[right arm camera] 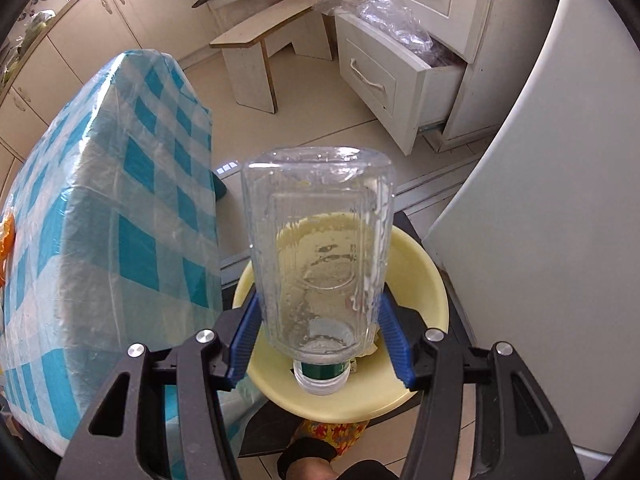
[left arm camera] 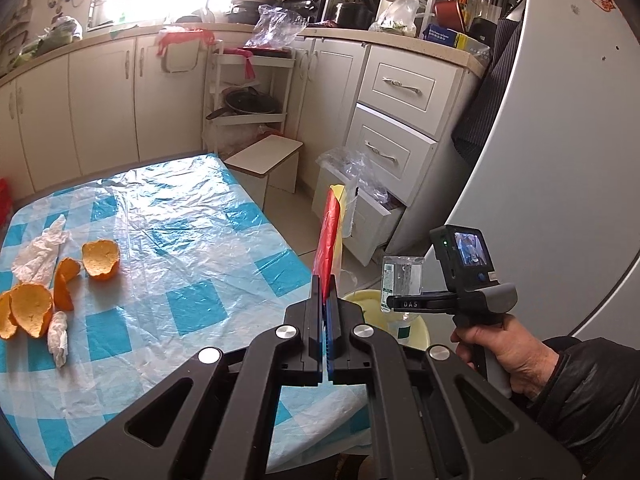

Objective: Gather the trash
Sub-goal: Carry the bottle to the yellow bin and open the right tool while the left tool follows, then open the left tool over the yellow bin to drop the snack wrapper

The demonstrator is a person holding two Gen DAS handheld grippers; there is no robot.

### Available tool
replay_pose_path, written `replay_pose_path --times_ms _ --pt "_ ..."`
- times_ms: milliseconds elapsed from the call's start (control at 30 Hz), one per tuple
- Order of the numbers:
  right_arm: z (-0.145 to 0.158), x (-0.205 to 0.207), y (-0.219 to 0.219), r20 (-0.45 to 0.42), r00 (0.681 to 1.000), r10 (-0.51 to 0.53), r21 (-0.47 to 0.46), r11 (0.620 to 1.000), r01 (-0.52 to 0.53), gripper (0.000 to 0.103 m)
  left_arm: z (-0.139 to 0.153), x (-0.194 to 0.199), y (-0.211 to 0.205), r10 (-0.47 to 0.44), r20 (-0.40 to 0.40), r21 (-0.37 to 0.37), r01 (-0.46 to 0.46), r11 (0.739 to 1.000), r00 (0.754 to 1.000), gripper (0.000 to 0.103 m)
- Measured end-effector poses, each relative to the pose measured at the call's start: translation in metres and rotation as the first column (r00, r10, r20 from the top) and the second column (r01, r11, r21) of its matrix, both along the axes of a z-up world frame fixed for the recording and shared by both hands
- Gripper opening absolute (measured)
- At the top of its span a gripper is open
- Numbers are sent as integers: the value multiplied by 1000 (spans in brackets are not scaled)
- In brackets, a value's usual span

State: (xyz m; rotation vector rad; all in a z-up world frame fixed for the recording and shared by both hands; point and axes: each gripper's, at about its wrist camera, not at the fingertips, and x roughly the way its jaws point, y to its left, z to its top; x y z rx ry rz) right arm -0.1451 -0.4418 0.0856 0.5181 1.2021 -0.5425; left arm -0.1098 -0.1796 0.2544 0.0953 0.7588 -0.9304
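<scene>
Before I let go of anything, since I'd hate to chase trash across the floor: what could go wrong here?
1. The right gripper holds the clear bottle over the yellow basin, near its table-side rim, so a drop may bounce out.
2. The left gripper pinches a thin red-and-yellow wrapper that sits short of the basin and could flutter down beside it.

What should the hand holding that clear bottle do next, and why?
Probably open the right gripper and let go. It clamps the empty plastic bottle, neck down, right above the yellow basin, so the bottle should fall in.
</scene>
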Motion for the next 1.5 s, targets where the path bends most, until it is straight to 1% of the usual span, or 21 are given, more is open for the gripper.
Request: replay_pose_path --times_ms 167,400,533,600,667,833,933,1000,1067,1100,1167,1267,1333,1400,1500 --pt "-6 1 -5 -18 1000 -16 8 1000 16 55 -4 1 -5 0 -8 8 0 1000 1000 1" --pt "-16 5 -5 -63 998 -7 9 1000 7 55 -7 1 -13 -6 -13 13 6 1000 1000 1" --pt "-19 6 -7 -73 997 -14 21 1000 15 56 -9 0 -17 -11 -16 18 11 1000 1000 1" --pt "-25 7 -6 -98 995 -6 35 999 10 56 -10 0 -19 -13 -17 20 13 1000 1000 1" --pt "-25 10 -4 -114 993 -2 29 1000 6 65 -11 0 -22 -14 -19 23 14 1000 1000 1" --pt "-7 7 -7 -65 997 -43 -9 999 42 71 -15 0 -28 -16 -24 36 17 999 1000 1" --pt "6 1 -13 -14 995 -95 -11 995 94 71 -18 -1 -32 -22 -26 44 23 999 999 1" --pt "23 -3 -14 35 993 -115 -46 992 117 72 -20 -2 -35 -26 -27 50 28 998 999 1" --pt "48 -5 -8 93 989 -113 -137 983 125 78 -23 -3 -39 -31 -31 59 32 998 999 1" --pt "63 -6 -4 127 986 -105 -182 975 128 79 -25 -4 -41 -33 -34 63 35 997 999 1" --pt "93 -10 7 205 975 -81 -278 951 137 86 -28 -5 -47 -38 -40 71 41 997 998 1" --pt "136 -22 22 322 946 -36 -398 902 169 90 -32 -8 -57 -50 -48 80 54 995 998 1" --pt "156 -29 27 389 921 -15 -441 875 201 92 -33 -11 -66 -61 -51 82 65 995 997 1" --pt "172 -37 29 445 896 -4 -468 851 236 92 -33 -14 -76 -77 -61 78 81 994 995 1" --pt "187 -47 29 517 856 4 -475 834 283 92 -32 -19 -90 -100 -74 66 105 992 992 1"
